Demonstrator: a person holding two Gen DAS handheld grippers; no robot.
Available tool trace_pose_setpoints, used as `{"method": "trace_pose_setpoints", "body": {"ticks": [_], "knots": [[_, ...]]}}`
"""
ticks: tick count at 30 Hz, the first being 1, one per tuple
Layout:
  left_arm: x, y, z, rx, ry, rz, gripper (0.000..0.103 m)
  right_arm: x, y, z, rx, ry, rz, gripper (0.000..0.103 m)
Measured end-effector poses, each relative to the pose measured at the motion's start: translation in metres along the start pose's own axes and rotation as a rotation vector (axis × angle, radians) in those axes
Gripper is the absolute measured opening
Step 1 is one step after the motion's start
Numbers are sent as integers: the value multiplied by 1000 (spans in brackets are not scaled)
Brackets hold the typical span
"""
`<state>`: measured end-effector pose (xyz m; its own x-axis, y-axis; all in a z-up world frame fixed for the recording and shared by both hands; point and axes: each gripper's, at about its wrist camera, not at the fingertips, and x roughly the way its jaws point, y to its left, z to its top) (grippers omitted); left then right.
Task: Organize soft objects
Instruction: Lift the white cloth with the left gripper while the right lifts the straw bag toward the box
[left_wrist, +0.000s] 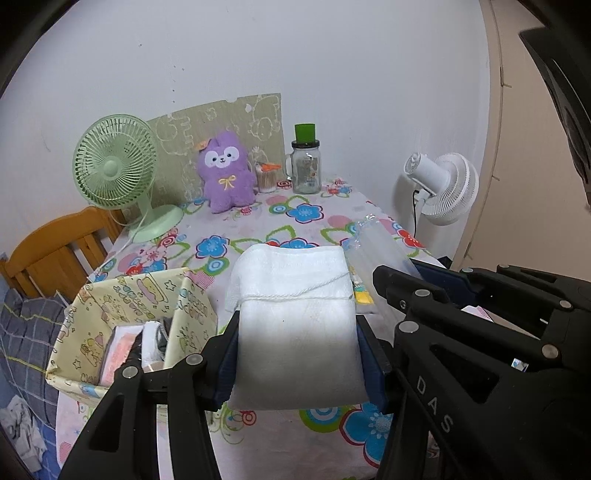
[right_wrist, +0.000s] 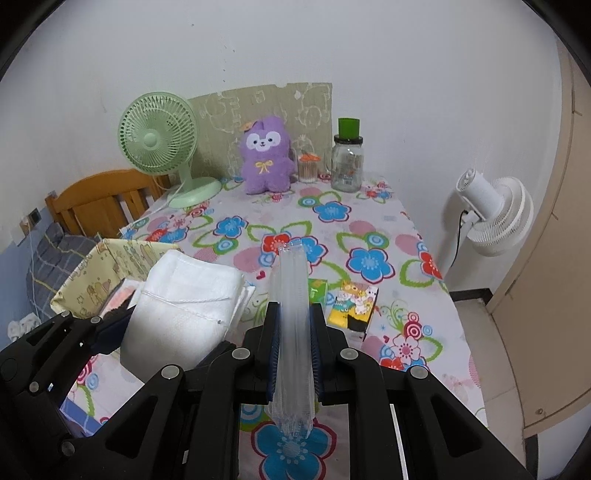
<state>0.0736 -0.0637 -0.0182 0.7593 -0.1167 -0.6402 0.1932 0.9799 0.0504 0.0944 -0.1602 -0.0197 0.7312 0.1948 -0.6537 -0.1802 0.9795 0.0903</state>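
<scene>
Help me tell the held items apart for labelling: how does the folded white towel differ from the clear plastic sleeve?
The folded white towel is opaque and thick, spreading the left gripper wide; the clear plastic sleeve is see-through and thin, so the right gripper is nearly shut on it. The towel has a loose thread; the sleeve shows none. Both are clamped above the floral tablecloth.

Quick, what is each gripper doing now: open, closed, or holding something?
Left gripper: closed on the folded white towel.
Right gripper: closed on the clear plastic package.
</scene>
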Motion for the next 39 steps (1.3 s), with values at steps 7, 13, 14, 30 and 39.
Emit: {"method": "trace_pose_setpoints", "body": {"ticks": [7, 13, 14, 30, 39], "knots": [[-11, 9, 4, 6, -22, 13, 59, -8, 10, 6, 2, -27, 6, 17], [-15, 20, 7, -6, -35, 8, 59, -10, 22, 13, -9, -38, 8, 17], [-16, 22, 6, -10, -36, 9, 59, -10, 25, 14, -12, -37, 9, 17], [-16, 65, 7, -35, -40, 21, 59, 5, 67, 28, -47, -34, 24, 17], [-12, 94, 5, -57, -36, 36, 59, 19, 96, 36, -78, -27, 45, 17]]}}
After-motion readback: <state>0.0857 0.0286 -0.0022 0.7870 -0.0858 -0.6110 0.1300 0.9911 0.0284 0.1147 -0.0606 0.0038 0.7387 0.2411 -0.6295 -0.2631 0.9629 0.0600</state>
